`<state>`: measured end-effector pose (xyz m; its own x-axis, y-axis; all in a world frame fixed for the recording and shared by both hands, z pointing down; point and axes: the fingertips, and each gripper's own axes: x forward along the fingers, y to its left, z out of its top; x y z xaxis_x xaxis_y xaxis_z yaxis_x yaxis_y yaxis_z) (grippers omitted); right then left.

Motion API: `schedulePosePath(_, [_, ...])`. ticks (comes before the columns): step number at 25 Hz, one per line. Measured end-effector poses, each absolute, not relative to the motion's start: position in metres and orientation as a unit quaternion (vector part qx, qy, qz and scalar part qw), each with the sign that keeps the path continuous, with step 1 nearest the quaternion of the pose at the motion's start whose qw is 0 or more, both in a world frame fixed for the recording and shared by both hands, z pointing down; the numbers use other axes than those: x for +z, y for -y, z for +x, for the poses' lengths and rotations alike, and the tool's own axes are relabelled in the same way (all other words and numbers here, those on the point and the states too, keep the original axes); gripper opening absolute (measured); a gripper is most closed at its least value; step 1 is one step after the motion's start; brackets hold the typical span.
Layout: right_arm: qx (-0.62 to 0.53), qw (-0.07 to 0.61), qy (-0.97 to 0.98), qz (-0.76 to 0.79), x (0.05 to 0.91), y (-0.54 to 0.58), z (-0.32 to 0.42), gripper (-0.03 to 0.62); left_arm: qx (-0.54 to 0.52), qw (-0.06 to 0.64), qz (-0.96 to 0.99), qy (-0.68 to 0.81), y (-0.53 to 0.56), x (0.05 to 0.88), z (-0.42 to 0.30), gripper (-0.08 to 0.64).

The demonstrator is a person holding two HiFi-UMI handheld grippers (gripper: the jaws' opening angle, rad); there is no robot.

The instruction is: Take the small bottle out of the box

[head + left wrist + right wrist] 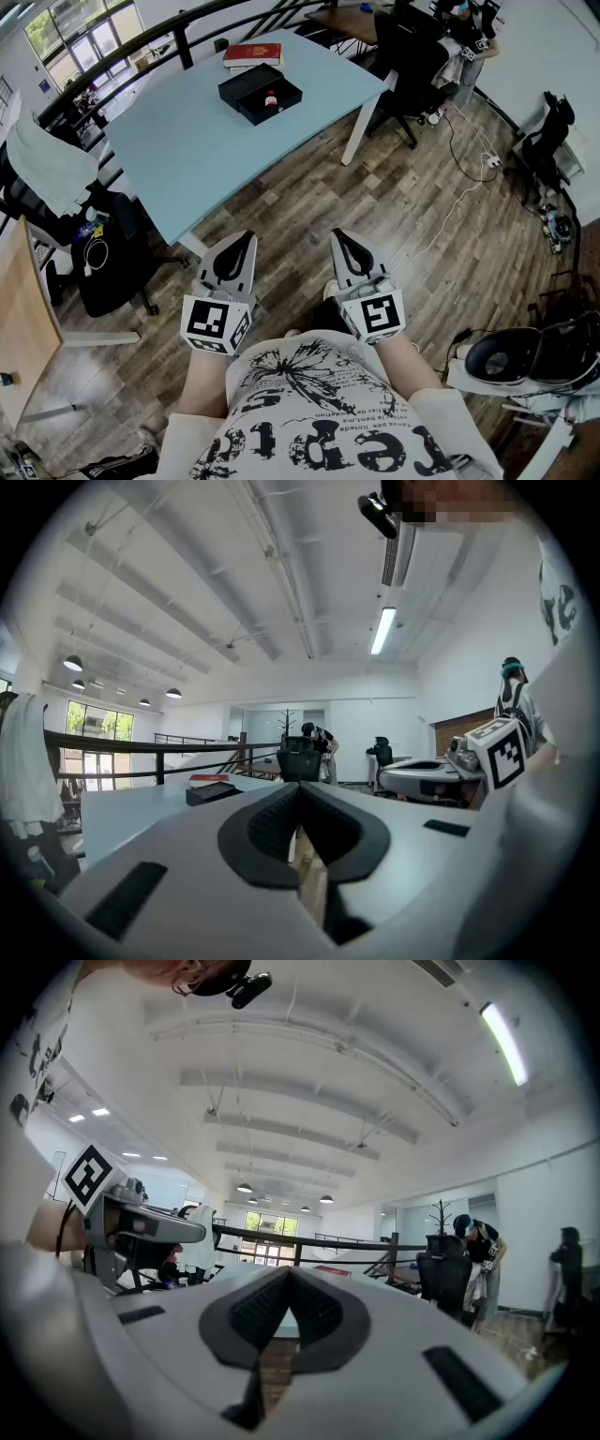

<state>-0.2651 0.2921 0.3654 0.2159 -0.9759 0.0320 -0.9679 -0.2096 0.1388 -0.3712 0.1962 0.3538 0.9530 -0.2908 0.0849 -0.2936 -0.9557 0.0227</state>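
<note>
Left tongs [247,235], right tongs [337,233] closed; small bottle [271,97] far ahead in box [238,88]

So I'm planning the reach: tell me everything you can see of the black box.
The box is black, shallow, rectangular and open on top. It lies flat and skewed near the far end of the pale blue table. A small bottle with a red part lies inside. A red flat thing sits just behind it, perhaps touching.
</note>
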Motion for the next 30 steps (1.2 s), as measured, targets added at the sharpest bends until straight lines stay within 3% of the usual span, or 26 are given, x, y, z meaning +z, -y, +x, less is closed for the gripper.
schedulePosePath(20, [-0.015, 0.069, 0.622, 0.779, 0.379, -0.269, -0.231, 0.011, 0.055, 0.027, 0.989, 0.134, -0.175, 0.371, -0.335, 0.020])
schedulePosePath(30, [-0.008, 0.078, 0.652, 0.754, 0.401, -0.213, -0.114, 0.011, 0.061, 0.038, 0.982, 0.175, -0.118, 0.390, -0.225, 0.020])
